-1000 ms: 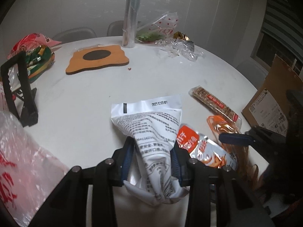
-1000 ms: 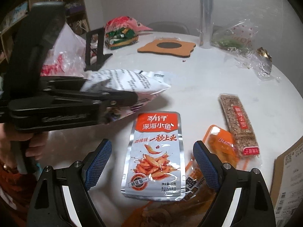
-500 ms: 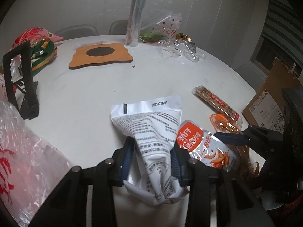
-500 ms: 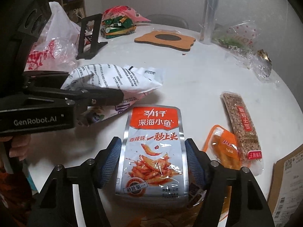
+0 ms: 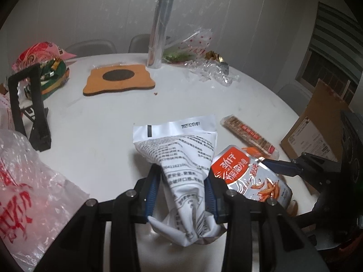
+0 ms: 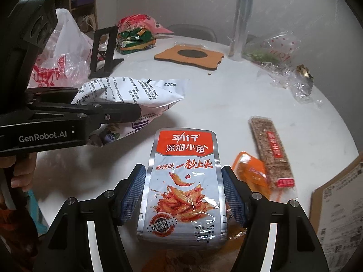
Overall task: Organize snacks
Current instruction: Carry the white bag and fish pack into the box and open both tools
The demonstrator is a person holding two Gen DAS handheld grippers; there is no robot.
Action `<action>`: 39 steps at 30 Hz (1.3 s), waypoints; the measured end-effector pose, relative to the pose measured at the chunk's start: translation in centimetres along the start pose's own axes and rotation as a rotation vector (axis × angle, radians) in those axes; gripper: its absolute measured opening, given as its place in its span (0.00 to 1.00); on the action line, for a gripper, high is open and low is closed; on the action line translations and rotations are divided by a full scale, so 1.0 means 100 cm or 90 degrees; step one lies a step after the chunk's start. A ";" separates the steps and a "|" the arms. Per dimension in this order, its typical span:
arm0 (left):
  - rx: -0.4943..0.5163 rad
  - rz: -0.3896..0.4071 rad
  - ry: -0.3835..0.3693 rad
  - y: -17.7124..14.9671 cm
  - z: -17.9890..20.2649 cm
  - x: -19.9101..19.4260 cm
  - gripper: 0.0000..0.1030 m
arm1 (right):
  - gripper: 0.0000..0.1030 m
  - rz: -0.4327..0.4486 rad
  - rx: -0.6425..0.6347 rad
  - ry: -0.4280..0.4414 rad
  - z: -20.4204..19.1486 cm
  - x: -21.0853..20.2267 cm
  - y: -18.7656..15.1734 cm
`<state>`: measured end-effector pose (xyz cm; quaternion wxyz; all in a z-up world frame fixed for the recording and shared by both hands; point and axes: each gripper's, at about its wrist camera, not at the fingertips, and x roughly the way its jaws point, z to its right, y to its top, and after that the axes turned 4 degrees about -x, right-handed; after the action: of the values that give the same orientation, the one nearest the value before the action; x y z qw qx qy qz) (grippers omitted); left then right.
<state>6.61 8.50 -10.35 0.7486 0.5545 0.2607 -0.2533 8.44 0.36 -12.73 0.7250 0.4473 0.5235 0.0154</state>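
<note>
Over the last second my right gripper (image 6: 182, 195) has closed in on the fish snack pouch (image 6: 183, 181): the blue pads stood wide of it, and now each presses a side edge, bowing the foil between them. In the left wrist view the pouch (image 5: 249, 176) sits tilted off the round white table (image 5: 109, 122), so I judge the pick is made and it is ready to go wherever I am gathering things.

My left gripper (image 5: 182, 190) has not changed. Its fingers are narrowed hard on the waist of the white printed bag (image 5: 179, 149), crumpling it, with the date-stamped end fanning out ahead over the table.

Taking the pouch as landmark: the white bag hangs just to its left, the orange packet (image 6: 251, 172) lies just to its right, touching the grain bar (image 6: 270, 149) beyond, and a cardboard box (image 6: 338, 206) stands further right at the table edge. Well behind it are the cork trivet (image 6: 190, 55) and the clear roll (image 6: 240, 20). The red-printed plastic bag (image 6: 56, 61) is off to its far left, the likeliest drop spot.
</note>
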 end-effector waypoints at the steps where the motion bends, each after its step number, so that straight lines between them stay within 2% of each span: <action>1: 0.001 0.004 -0.003 0.001 0.001 -0.002 0.33 | 0.63 0.004 0.001 -0.006 0.001 -0.004 0.000; 9: 0.038 0.066 -0.030 0.028 0.035 -0.039 0.33 | 0.63 0.069 0.014 -0.041 0.014 -0.054 0.007; 16: 0.081 0.124 -0.054 0.060 0.075 -0.075 0.33 | 0.63 0.159 0.019 -0.093 0.028 -0.124 0.016; 22: 0.122 0.147 -0.080 0.080 0.116 -0.090 0.33 | 0.63 0.217 0.029 -0.138 0.046 -0.182 0.017; 30: 0.203 0.123 -0.143 0.092 0.191 -0.080 0.33 | 0.63 0.254 0.087 -0.192 0.092 -0.239 -0.004; 39: 0.282 0.056 -0.209 0.090 0.273 -0.051 0.33 | 0.63 0.247 0.151 -0.247 0.149 -0.280 -0.045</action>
<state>11.86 -15.03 6.17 0.6517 0.6669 0.0500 -0.3578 5.27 -25.51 5.92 0.7378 0.6150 0.2781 0.0069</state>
